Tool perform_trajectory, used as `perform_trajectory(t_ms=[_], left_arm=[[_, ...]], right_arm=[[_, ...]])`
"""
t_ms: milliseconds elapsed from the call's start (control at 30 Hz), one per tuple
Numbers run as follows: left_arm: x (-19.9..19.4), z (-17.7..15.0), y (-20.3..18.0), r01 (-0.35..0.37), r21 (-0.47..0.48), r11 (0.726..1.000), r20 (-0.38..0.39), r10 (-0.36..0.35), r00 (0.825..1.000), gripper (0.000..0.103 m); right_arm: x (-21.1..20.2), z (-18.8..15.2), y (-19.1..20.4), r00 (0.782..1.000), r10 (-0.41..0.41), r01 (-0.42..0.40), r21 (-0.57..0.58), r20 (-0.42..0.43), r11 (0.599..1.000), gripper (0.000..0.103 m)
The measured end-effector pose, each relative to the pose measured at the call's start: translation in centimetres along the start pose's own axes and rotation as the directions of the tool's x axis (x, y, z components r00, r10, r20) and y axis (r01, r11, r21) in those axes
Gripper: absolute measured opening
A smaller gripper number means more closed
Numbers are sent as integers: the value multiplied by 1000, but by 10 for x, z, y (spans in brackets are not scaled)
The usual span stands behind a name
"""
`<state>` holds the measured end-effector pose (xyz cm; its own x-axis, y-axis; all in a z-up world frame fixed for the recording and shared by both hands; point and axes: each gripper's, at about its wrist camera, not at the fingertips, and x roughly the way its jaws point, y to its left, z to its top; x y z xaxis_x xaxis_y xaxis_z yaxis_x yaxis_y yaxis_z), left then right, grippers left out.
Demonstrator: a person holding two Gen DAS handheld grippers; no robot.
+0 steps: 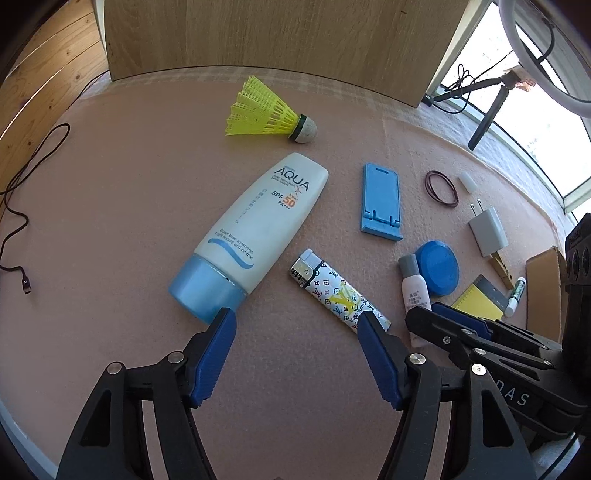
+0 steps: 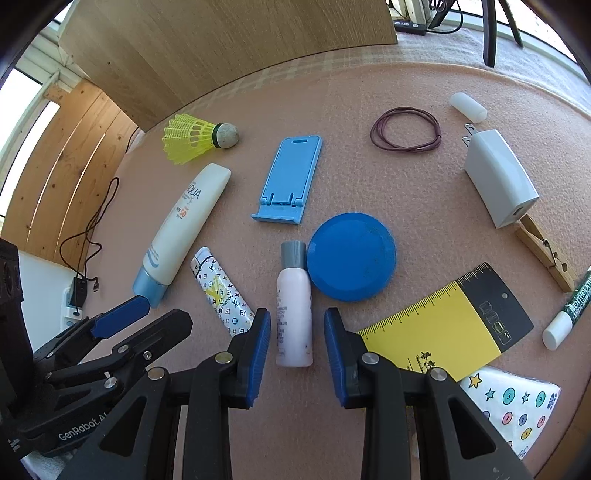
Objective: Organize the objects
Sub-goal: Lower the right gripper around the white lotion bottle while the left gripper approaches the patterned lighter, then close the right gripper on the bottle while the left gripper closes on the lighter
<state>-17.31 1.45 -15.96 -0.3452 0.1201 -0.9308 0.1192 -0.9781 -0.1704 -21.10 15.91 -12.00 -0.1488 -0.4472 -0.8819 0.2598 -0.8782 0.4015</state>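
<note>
My left gripper (image 1: 297, 319) is open and empty above the pink mat, its left fingertip by the blue cap of the white sunscreen tube (image 1: 255, 230) and its right fingertip over the end of the patterned lighter (image 1: 338, 291). My right gripper (image 2: 297, 321) is open, its jaws on either side of the lower half of a small pink bottle with a grey cap (image 2: 293, 306), which lies flat; I cannot tell whether the pads touch it. The bottle also shows in the left wrist view (image 1: 414, 286). The sunscreen tube (image 2: 183, 221) and lighter (image 2: 219, 291) lie left of it.
On the mat lie a yellow shuttlecock (image 1: 271, 110), blue phone stand (image 2: 290, 179), blue round lid (image 2: 351, 256), rubber bands (image 2: 406, 129), white charger (image 2: 498, 177), clothespin (image 2: 546, 254), yellow ruler card (image 2: 447, 321), lip balm (image 2: 569, 314) and tissue pack (image 2: 517, 406). A wooden board (image 1: 258, 33) stands behind.
</note>
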Motion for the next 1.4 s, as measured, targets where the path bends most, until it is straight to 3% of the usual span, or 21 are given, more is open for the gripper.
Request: perform_trajectory(t_ms=[233, 300, 467, 767, 1033, 1067, 1167, 1200, 1400], left_arm=[[16, 20, -14, -4, -19, 1000, -18, 4, 1000, 64], [26, 22, -17, -7, -16, 1000, -48, 6, 999, 48], [30, 19, -25, -25, 27, 999, -40, 26, 999, 40], [20, 2, -14, 29, 96, 995, -36, -25, 999, 37], [13, -10, -6, 45, 116, 992, -26, -42, 999, 35], [12, -11, -6, 42, 119, 992, -23, -40, 999, 34], [9, -17, -5, 33, 121, 992, -9, -32, 999, 31], [7, -20, -5, 35, 118, 992, -9, -34, 999, 21], [-3, -38, 0, 30, 134, 990, 6, -31, 1000, 20]], right_arm=[[-1, -1, -5, 1000, 1, -1, 6, 7, 1000, 27], [-1, -1, -6, 1000, -2, 1, 6, 9, 1000, 27], [-2, 0, -8, 1000, -8, 8, 3, 13, 1000, 27], [-1, 8, -2, 1000, -13, 14, -26, 19, 1000, 27], [11, 11, 15, 996, -91, 93, -95, 22, 991, 25], [12, 11, 17, 994, -103, 106, -106, 26, 989, 19], [13, 4, 20, 993, -113, 116, -129, 32, 985, 18], [12, 0, 20, 993, -115, 118, -131, 36, 984, 18], [-6, -20, 16, 993, -92, 99, -99, 75, 990, 18]])
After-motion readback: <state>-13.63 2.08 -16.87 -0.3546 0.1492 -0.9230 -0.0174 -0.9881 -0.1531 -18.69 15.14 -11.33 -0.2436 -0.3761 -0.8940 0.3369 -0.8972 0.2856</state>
